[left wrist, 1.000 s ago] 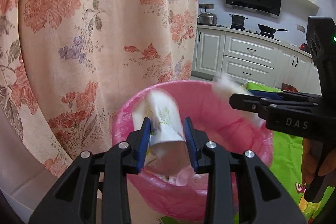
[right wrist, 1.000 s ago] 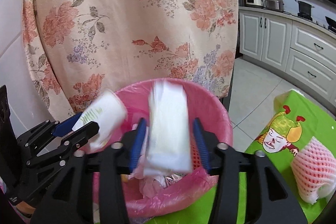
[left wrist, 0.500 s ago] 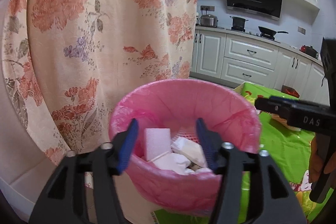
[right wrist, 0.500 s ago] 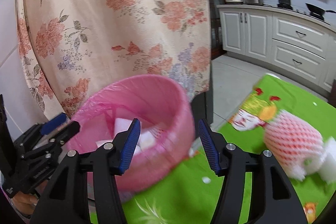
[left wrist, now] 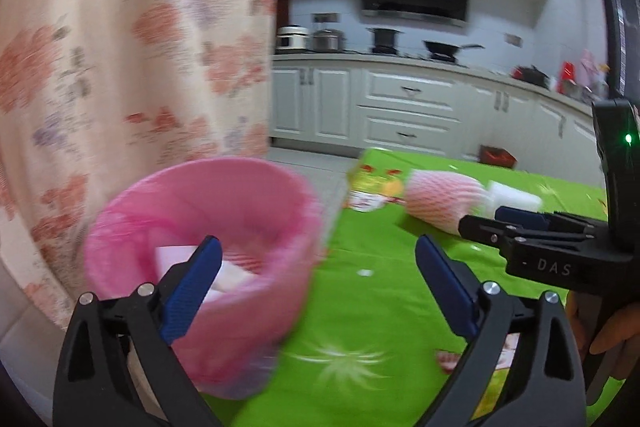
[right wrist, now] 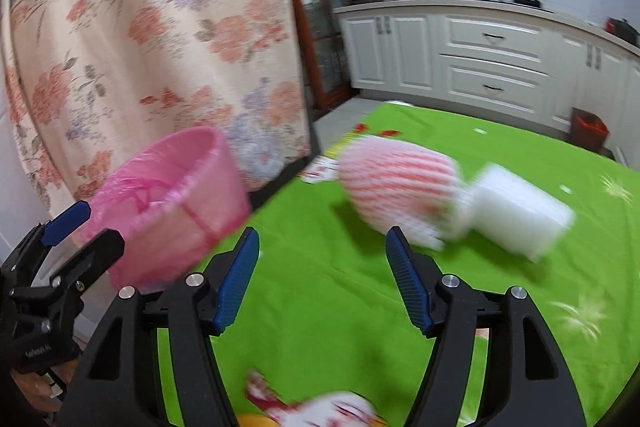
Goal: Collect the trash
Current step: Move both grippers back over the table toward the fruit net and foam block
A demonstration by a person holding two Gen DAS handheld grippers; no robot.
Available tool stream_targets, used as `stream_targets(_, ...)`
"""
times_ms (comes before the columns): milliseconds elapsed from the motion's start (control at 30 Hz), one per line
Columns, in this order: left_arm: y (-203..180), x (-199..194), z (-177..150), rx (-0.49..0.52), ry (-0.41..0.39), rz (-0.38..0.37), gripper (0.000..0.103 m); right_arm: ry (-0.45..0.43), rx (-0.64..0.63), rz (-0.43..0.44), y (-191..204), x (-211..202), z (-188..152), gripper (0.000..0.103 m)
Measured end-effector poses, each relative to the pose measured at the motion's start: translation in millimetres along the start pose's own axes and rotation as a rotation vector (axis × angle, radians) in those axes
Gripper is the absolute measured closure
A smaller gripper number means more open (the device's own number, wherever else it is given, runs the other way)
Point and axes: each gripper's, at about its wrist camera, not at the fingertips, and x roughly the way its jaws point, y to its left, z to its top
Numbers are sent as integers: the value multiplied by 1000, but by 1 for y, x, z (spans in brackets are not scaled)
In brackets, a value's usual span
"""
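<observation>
A pink-lined trash bin [left wrist: 208, 235] [right wrist: 172, 195] stands at the left edge of the green tablecloth [left wrist: 360, 307] [right wrist: 340, 307], with white scraps [left wrist: 224, 275] inside it. A pink-and-white foam fruit net [right wrist: 396, 187] [left wrist: 444, 199] lies on the cloth, with a white foam block [right wrist: 520, 211] [left wrist: 514, 199] touching its right side. My left gripper [left wrist: 318, 267] hovers by the bin's right side, its jaws opening wide with nothing between them. My right gripper [right wrist: 322, 247] is over the cloth short of the net, jaws also opening and empty.
A floral curtain [left wrist: 120, 47] hangs behind the bin. White kitchen cabinets [left wrist: 400, 107] with pots and a pan line the far wall. A cartoon print [right wrist: 320, 411] marks the cloth near me. The table's left edge runs just past the bin.
Both grippers let their trash drop into the bin, the left a paper cup and the right a white wrapper. Both opened and swung right, away from the bin, towards the foam net.
</observation>
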Motion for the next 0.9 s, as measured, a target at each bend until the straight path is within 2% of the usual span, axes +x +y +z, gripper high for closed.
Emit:
stream_targets(167, -49, 15, -4, 47, 28, -83, 9, -15, 57, -87, -42, -22, -16, 39)
stream_targets(367, -93, 38, -10, 70, 71, -140, 8, -29, 97, -160, -78, -41, -26, 38)
stream_targets(567, -114, 62, -14, 54, 96, -112, 9, -12, 78, -214, -108, -40, -25, 36)
stream_targets(767, -118, 74, -16, 60, 122, -94, 8, 28, 83, -245, -133, -28, -21, 35)
stream_targets(900, -119, 78, -15, 63, 131, -91, 8, 53, 62, -245, -141, -18, -16, 29)
